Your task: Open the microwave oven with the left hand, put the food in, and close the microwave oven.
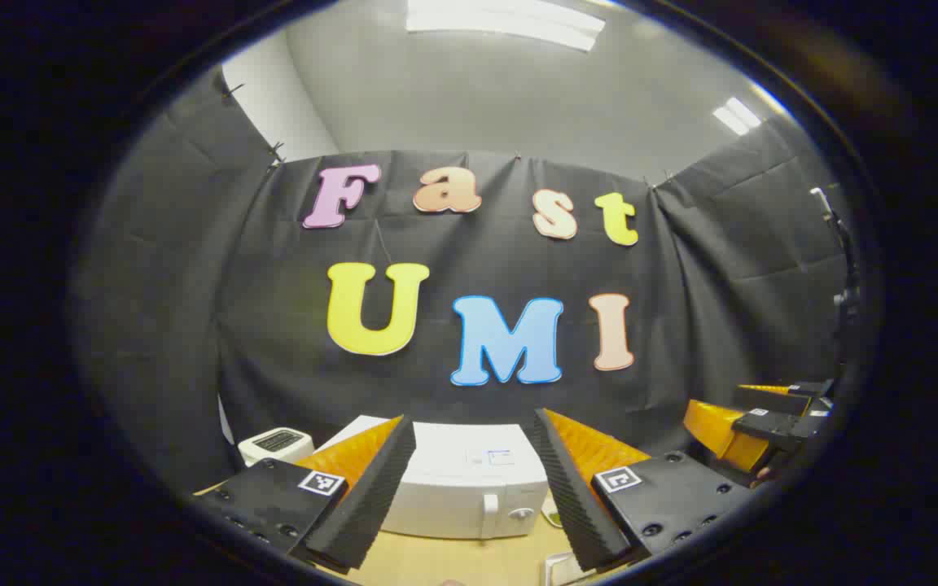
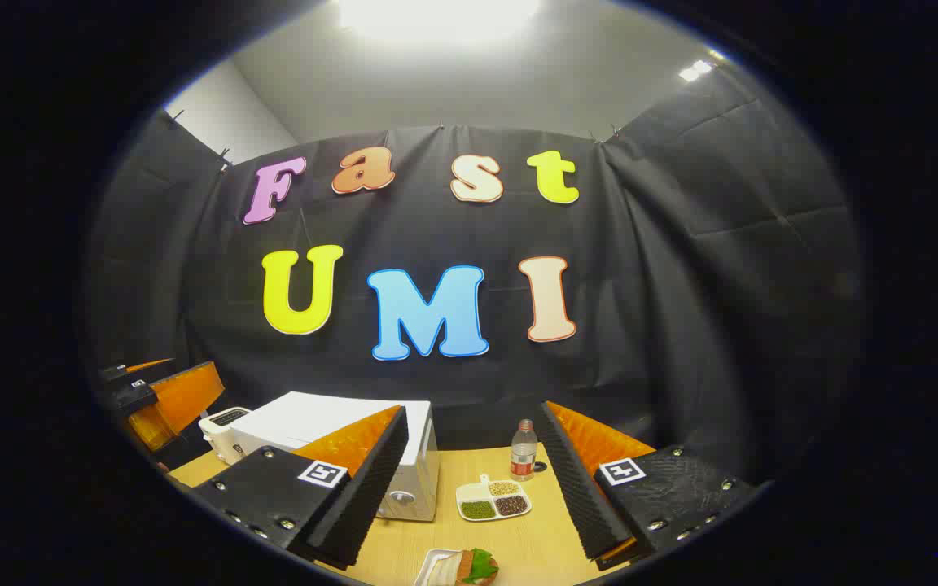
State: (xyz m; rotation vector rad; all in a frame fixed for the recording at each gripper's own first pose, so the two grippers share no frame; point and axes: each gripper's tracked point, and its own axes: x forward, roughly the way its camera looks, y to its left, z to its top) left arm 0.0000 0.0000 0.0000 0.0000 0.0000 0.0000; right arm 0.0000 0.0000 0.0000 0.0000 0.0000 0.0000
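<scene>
A: Left claw (image 1: 469,488)?
B: Jaws spread wide, nothing between them. White microwave (image 1: 461,488) straight ahead on the wooden worktop (image 1: 453,561), door closed.
A: Right claw (image 2: 469,488)?
B: Also gaping, empty. Food on a small plate (image 2: 462,567) lies just below it, near edge of worktop. Sectioned dish (image 2: 493,500) and bottle (image 2: 523,450) stand beyond, right of the microwave.

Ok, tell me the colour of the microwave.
White. The microwave shows best in the right gripper view, standing on the wooden table.
</scene>
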